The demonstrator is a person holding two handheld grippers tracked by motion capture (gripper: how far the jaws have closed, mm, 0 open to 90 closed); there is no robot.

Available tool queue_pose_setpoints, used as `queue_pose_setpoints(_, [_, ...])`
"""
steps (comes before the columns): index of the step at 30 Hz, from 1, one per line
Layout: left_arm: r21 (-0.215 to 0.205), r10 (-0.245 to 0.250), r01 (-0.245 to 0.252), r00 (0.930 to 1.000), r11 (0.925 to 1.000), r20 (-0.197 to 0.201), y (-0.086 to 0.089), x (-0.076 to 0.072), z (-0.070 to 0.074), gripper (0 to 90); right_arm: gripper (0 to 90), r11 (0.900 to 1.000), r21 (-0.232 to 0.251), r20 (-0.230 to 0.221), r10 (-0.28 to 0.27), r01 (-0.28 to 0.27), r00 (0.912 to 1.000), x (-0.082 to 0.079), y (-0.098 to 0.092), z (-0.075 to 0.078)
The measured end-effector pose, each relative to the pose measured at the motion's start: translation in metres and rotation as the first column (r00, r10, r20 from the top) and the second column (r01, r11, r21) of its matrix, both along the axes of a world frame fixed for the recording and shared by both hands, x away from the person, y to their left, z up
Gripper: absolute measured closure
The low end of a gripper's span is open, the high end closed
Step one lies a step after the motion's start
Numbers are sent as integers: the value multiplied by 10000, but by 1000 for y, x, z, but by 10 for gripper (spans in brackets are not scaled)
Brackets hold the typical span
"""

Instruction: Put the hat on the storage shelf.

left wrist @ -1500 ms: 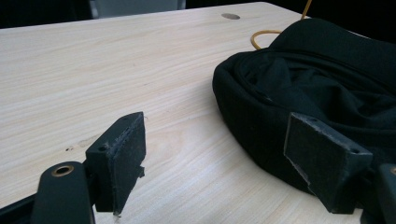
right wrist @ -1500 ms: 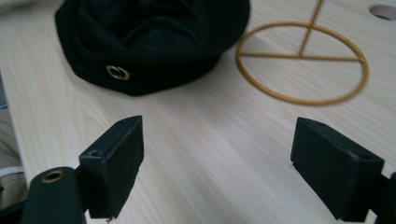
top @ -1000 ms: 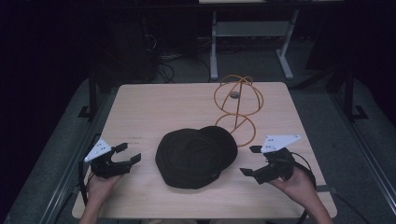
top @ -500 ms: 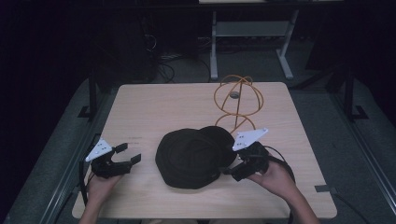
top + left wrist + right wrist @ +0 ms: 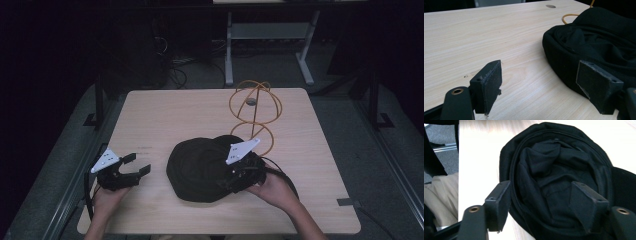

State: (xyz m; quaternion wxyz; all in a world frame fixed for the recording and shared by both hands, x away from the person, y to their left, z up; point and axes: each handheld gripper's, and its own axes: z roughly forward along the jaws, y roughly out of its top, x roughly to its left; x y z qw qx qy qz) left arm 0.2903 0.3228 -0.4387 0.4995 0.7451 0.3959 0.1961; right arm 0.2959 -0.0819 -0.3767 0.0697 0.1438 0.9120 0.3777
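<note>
Right hand-held gripper (image 5: pixel 231 181) is over the near right rim of the black cap (image 5: pixel 200 167), jaws just been closing and now straddling the rim, one outside, one in the crumpled lining, pads not yet pinching. Left hand-held gripper (image 5: pixel 134 170) sits wide open and empty on the desk (image 5: pixel 170 115), just left of the cap. Cap lies crown down mid-desk, no label readable, brim toward the orange wire stand (image 5: pixel 253 112) behind it.
</note>
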Motion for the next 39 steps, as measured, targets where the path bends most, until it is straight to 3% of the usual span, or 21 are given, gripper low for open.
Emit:
queue_pose_setpoints(17, [-19, -62, 62, 10000, 10000, -19, 1, 1, 0, 203, 551, 9934, -427, -375, 1053, -1069, 9937, -1, 41, -15])
queue_pose_setpoints(28, [-25, -76, 76, 10000, 10000, -23, 0, 1, 0, 203, 632, 9888, -777, -562, 1230, -1272, 9908, -3, 54, -24])
queue_pose_setpoints(39, [-48, -105, 105, 9999, 9999, -24, 1, 1, 0, 203, 719, 9781, -1409, -986, 1399, -1530, 9852, -1, 72, -40])
